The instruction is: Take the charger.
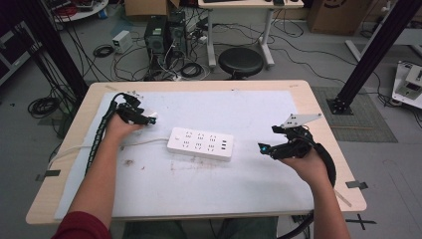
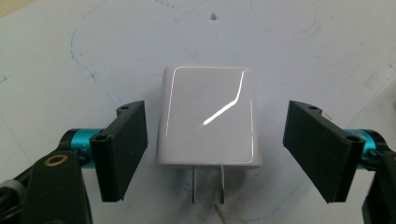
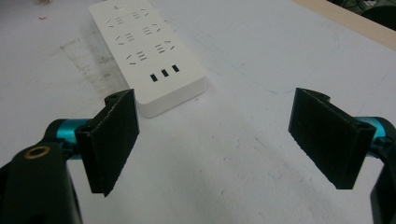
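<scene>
Left gripper [image 2: 212,149] poised around a white plug adapter [image 2: 208,116]; grasp not yet made.

The adapter lies flat on the white table mat [image 1: 209,174], just off the cord end of the white power strip [image 1: 200,143], on the person's left, with its two metal prongs [image 2: 208,185] pointing back toward the gripper. The left jaws stand wide, one on each side of the adapter, neither touching it. The right gripper [image 3: 215,140] hangs off the opposite end of the power strip, jaws wide and empty. Judged: the adapter is light, rigid and glossy, so likely slippery; grip it across the two flat side walls at mid-body, clear of the prongs, with firm, square contact to prevent twisting.
</scene>
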Motion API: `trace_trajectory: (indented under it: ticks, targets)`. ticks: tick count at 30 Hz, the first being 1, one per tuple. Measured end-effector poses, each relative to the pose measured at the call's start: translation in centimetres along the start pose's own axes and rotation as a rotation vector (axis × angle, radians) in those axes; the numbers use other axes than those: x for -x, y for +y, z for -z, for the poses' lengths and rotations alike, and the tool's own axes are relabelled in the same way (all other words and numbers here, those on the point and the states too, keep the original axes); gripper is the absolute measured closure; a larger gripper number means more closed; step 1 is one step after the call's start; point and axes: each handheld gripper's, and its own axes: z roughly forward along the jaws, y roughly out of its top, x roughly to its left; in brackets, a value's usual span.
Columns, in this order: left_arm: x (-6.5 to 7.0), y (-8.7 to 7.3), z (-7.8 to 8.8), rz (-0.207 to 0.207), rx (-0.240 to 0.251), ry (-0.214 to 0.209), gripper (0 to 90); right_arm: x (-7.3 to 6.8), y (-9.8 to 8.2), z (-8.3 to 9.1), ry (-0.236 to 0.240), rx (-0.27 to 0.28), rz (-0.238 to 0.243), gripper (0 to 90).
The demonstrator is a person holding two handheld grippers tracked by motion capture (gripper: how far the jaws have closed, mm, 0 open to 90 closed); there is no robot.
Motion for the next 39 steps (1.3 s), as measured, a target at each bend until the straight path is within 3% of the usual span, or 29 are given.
trace_trajectory:
  ticks: [8, 17, 23, 25, 29, 39]
  targets:
    - [-0.3, -0.3, -0.4, 0.014, -0.007, 0.011, 28.2, 0.1, -0.2, 0.1, -0.007, -0.002, -0.014, 16.6]
    - [-0.1, -0.1, -0.4, -0.016, -0.01, 0.043, 42.3, 0.2, -0.4, -0.2, -0.002, -0.008, -0.015, 16.6]
    - [0.5, 0.2, -0.1, -0.022, -0.02, 0.058, 42.5, 0.1, -0.3, -0.4, -0.003, -0.007, -0.013, 16.6]
    - [1.2, 0.5, 0.9, -0.049, -0.014, 0.061, 42.5, 0.1, -0.2, -0.3, -0.001, -0.003, -0.007, 16.6]
    - [2.2, 0.9, 3.5, -0.056, 0.036, 0.033, 42.5, -0.2, 0.2, -0.1, 0.011, -0.007, -0.013, 16.6]
    - [7.5, 0.5, 11.0, -0.154, 0.109, -0.015, 42.5, -0.8, 0.4, 0.5, 0.027, 0.009, 0.013, 16.6]
